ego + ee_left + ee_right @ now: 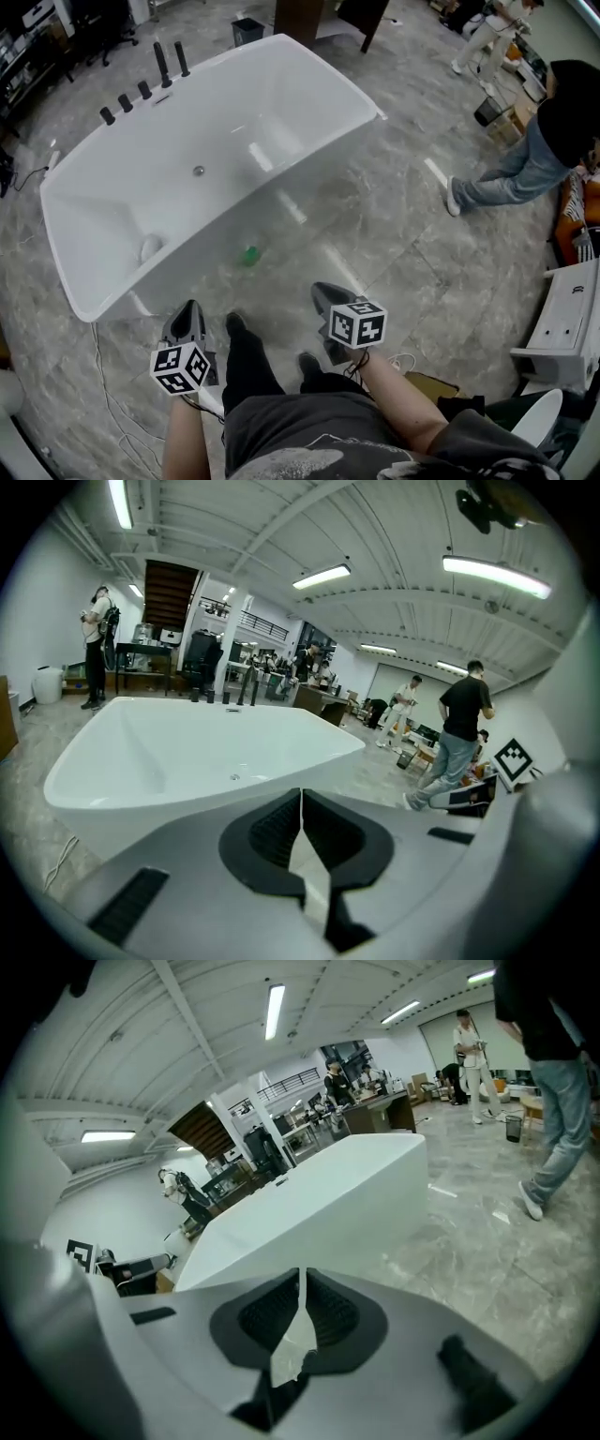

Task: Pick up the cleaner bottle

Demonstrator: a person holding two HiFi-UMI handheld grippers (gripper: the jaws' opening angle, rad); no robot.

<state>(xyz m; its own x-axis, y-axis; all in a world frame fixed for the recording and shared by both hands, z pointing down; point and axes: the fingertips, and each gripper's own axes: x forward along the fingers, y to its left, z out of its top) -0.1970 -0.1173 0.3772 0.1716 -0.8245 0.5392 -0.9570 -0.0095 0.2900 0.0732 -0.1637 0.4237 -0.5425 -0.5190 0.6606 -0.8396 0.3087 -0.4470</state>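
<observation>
Probably the cleaner bottle (249, 254) is the small green-topped thing low on the grey marbled stone floor (403, 234), just beside the outer wall of the large glossy white freestanding bathtub (89, 281). In the head view it is small and washed out by glare. I cannot tell whether it stands upright or lies down, or whether it touches the tub. Neither gripper view shows it.

The left tongs (187, 315) and right tongs (328, 294) hang in front of the person's legs, short of the bottle and apart from it, one to each side. Both pairs are pressed together with nothing between them, the ribbed black pads meeting along a thin seam in each gripper view.

Judging by its size, the bottle should be light, most likely thin plastic with smooth sides. It would be stiff enough to hold but liable to dent under a hard squeeze and to slide if the surface is wet or slick. Any liquid inside would shift its weight when it is tilted.

The best hold looks to be across the body, below the green top, where the walls are widest and the pads can seat flat. The tub wall sits close behind, so coming in from the open floor side, with the tongs spread first, seems the safer approach.
</observation>
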